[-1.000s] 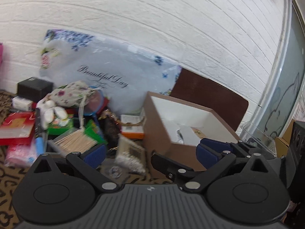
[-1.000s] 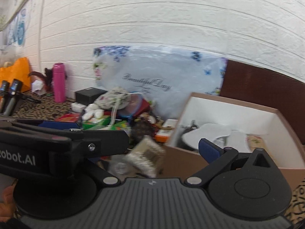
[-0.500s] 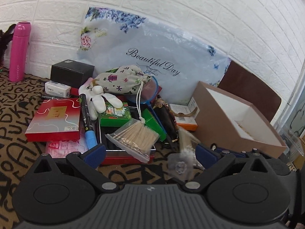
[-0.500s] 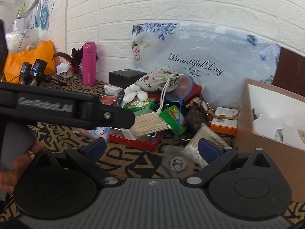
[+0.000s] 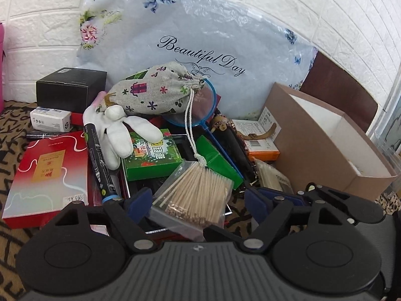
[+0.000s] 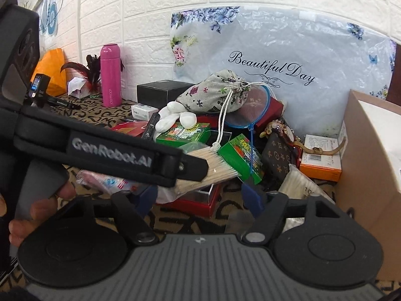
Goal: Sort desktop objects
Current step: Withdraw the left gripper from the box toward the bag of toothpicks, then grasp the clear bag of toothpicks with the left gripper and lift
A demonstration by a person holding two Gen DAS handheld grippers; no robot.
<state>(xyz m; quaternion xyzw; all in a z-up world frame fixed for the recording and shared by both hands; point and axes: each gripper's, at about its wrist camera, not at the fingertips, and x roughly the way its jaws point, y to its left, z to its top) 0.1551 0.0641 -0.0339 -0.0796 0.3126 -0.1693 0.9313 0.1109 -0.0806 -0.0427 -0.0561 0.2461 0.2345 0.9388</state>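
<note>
The brown cardboard box (image 5: 323,148) stands at three o'clock of the pile on the tabletop (image 5: 10,128). The left gripper (image 5: 198,198) has its jaws spread wide around the bag of toothpicks (image 5: 198,195), not touching. The right gripper (image 6: 200,195) hangs open, holding nothing.

A grey drawstring pouch (image 5: 153,92) printed with coloured gifts and stars, a green box (image 5: 153,154), a red box (image 5: 45,173), a pink bottle (image 6: 110,75), possibly a monogrammed brown wallet (image 6: 278,155), leopard-like brown tablecloth (image 5: 15,125).
</note>
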